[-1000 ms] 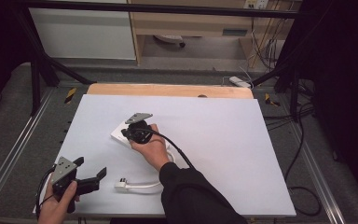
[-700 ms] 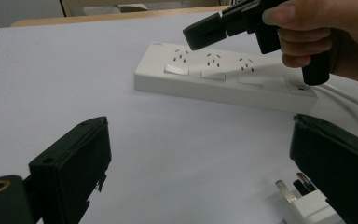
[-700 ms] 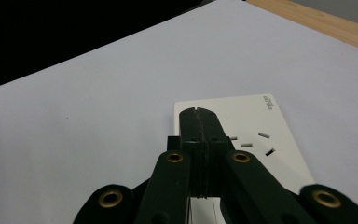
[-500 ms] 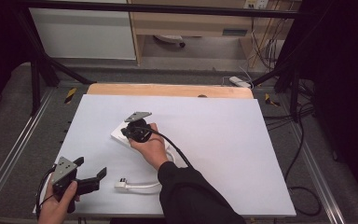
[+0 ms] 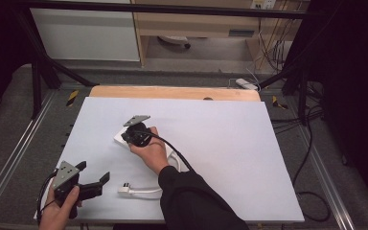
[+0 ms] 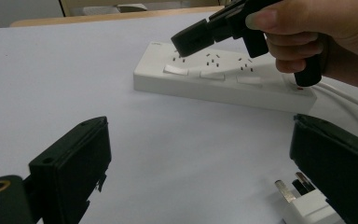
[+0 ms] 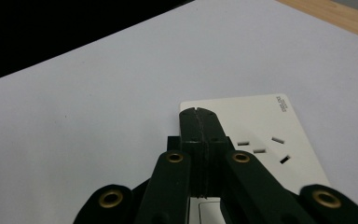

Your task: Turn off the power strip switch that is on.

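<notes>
A white power strip (image 5: 120,137) lies left of the table's middle, with three switches and several sockets (image 6: 223,81). My right gripper (image 5: 130,135) is shut with nothing between its jaws, and their joined tips (image 7: 198,114) rest over the strip's end (image 7: 270,126) near a switch. Its black jaws (image 6: 191,37) hover just above the strip in the left gripper view. My left gripper (image 5: 93,171) is held open near the front left edge, facing the strip (image 6: 200,154). A white plug (image 5: 124,190) on a white cable lies just right of it; its prongs (image 6: 293,184) sit beside the right jaw.
The white table top (image 5: 230,143) has a wooden strip (image 5: 172,92) along its far edge. The strip's white cable (image 5: 175,158) curls under the person's right forearm. Dark floor, metal rails and loose cables (image 5: 311,143) surround the table.
</notes>
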The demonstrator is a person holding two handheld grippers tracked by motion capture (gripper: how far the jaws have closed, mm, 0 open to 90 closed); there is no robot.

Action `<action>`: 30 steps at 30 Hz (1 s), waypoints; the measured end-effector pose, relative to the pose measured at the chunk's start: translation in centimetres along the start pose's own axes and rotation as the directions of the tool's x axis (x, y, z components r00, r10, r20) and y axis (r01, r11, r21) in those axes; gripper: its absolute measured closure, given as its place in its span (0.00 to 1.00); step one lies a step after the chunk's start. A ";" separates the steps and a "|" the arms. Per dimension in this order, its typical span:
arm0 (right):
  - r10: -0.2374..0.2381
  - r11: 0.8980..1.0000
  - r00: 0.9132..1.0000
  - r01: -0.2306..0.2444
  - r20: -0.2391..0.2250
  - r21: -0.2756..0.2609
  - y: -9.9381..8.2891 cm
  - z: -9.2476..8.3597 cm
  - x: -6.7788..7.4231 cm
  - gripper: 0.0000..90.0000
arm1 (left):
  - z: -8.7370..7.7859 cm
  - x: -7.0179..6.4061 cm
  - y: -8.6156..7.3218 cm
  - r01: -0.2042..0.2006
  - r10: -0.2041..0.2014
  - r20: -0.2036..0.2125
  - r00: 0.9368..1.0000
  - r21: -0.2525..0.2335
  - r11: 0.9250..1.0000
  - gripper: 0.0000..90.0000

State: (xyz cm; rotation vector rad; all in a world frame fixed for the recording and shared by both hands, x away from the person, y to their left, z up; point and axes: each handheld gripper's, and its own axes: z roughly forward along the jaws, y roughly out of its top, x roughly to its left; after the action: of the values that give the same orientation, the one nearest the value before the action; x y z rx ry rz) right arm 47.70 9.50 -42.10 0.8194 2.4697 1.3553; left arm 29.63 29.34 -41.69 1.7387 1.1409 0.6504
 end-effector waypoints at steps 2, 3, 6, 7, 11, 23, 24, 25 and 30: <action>0.000 1.000 1.000 0.000 0.003 0.006 -0.1 0.2 0.0 1.00 | 0.0 0.0 0.0 0.003 -0.003 0.002 1.000 0.001 1.000 0.06; -0.002 1.000 1.000 0.002 0.004 0.010 -0.1 0.2 0.0 1.00 | 0.0 -0.1 0.0 0.002 -0.002 0.003 1.000 0.001 1.000 0.06; 0.004 1.000 1.000 -0.004 0.010 0.013 0.0 0.4 -0.1 1.00 | 0.0 -0.1 0.0 0.002 -0.002 0.003 1.000 0.000 1.000 0.06; 0.003 1.000 1.000 -0.003 0.010 0.011 0.0 0.4 -0.1 1.00 | 0.0 -0.1 0.0 0.004 -0.004 0.003 1.000 -0.001 1.000 0.06; 0.007 1.000 1.000 -0.008 0.017 0.021 0.1 0.8 -0.2 1.00 | 0.0 0.0 0.0 0.002 -0.002 0.003 1.000 -0.001 1.000 0.06; 0.004 0.999 0.999 -0.006 0.033 0.050 0.3 1.8 0.1 1.00 | 0.0 -0.1 0.0 0.002 -0.002 0.004 1.000 0.001 1.000 0.06; 0.006 0.999 0.999 -0.008 0.032 0.053 0.3 1.9 0.0 1.00 | 0.0 -0.1 0.0 0.004 -0.004 0.005 1.000 0.001 1.000 0.06; 0.008 0.998 0.999 -0.010 0.037 0.055 0.3 1.9 0.1 1.00 | 0.0 -0.1 0.0 0.003 -0.003 0.006 1.000 0.001 1.000 0.06; -0.008 0.997 0.999 0.005 0.040 0.073 0.3 2.2 0.1 1.00 | 0.1 -0.1 0.0 -0.001 0.001 0.004 1.000 0.007 1.000 0.06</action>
State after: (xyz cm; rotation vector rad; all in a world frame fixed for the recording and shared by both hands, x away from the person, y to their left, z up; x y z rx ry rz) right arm 48.65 11.24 -43.04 0.8452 2.5020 1.2401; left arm 29.62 29.24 -41.76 1.7452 1.1411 0.6440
